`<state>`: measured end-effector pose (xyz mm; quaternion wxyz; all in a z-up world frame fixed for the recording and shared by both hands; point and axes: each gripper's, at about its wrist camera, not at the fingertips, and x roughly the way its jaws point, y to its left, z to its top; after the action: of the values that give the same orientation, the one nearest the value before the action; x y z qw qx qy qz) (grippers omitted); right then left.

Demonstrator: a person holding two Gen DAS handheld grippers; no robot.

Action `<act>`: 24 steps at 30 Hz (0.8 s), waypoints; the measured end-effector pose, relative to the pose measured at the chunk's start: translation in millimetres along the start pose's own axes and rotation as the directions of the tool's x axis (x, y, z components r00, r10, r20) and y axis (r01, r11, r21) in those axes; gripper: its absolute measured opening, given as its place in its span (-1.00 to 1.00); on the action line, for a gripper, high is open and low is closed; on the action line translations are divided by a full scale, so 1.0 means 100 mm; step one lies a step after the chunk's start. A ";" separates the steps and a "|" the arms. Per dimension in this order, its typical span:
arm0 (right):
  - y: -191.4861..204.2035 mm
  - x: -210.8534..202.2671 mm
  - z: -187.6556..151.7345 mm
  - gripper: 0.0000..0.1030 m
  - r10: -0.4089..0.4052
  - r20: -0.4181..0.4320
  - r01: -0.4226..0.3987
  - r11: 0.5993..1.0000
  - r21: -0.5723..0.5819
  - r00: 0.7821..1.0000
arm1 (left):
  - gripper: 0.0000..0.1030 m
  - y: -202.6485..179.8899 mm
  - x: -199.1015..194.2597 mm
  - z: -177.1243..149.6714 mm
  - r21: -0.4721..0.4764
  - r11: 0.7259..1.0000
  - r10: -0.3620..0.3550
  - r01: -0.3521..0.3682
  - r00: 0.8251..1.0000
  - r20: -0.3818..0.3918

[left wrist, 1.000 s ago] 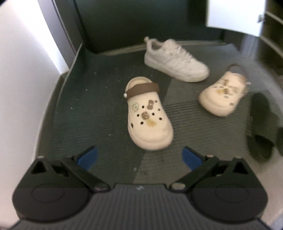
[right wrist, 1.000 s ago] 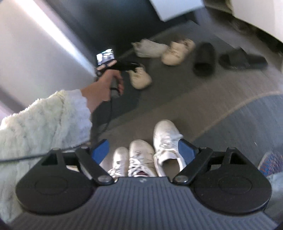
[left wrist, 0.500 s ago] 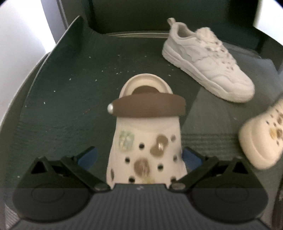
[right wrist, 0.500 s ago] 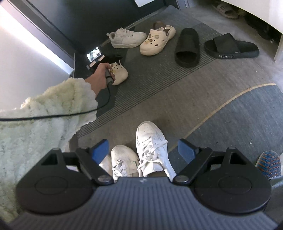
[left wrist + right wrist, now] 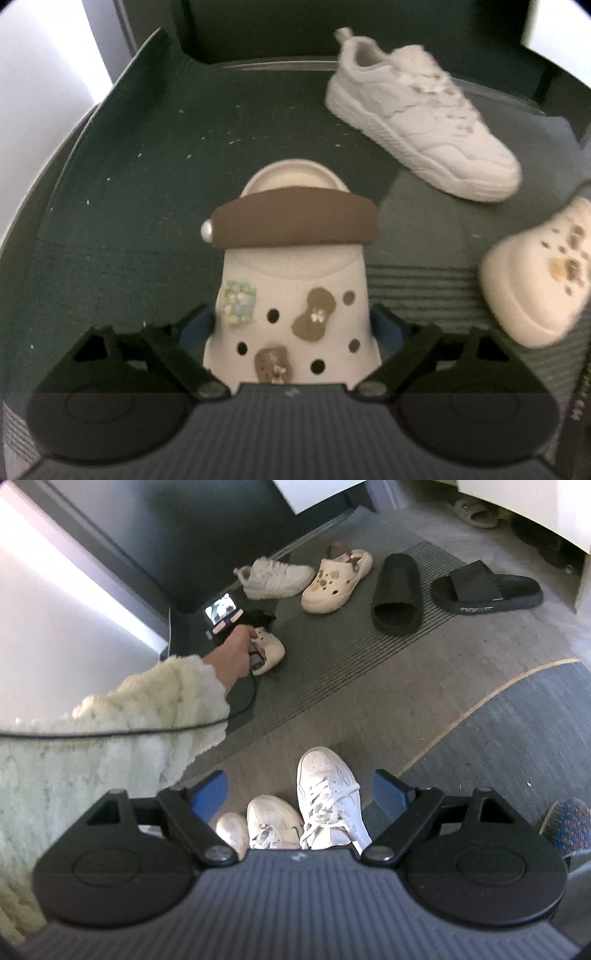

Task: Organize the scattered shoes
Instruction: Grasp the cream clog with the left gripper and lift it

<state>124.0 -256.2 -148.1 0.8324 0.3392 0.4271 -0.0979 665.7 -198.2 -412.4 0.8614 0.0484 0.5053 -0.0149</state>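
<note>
L gripper (image 5: 264, 637) closing round clog (image 5: 271, 651)

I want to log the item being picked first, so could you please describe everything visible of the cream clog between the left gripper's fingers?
The cream clog looks like moulded foam, with round vent holes, several charms and a brown strap folded over the instep, pinned by a pearly rivet. It stands upright on the dark green mat, heel away from the camera. The left gripper straddles its toe, jaws closing; contact is unclear.

Matt foam clog (image 5: 291, 295), ribbed mat (image 5: 110, 258)
</note>
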 end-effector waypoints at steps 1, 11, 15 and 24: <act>-0.01 -0.04 -0.01 0.69 0.007 0.009 -0.008 1.000 0.007 1.000 | 0.68 -0.05 -0.13 -0.04 0.021 1.000 -0.019 0.019 1.000 -0.007; -0.02 -0.57 -0.30 0.69 0.170 0.109 -0.177 0.983 0.053 0.979 | 0.45 -0.43 -1.16 -0.81 0.055 0.987 -0.143 0.148 0.986 -0.086; -0.06 -0.74 -0.43 0.69 0.205 0.121 -0.212 0.976 0.049 0.971 | 0.45 -0.57 -1.46 -1.23 0.056 0.977 -0.199 0.206 0.973 -0.118; -0.24 -1.02 -0.56 0.69 0.211 0.178 -0.225 0.973 0.060 0.961 | -0.72 -1.14 -2.14 -2.26 0.129 0.938 -0.291 0.321 0.933 -0.211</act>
<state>14.3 -251.0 -102.4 0.8574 0.4075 0.3101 -0.0514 356.2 -293.9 -343.3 0.7900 0.0394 0.5831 -0.1854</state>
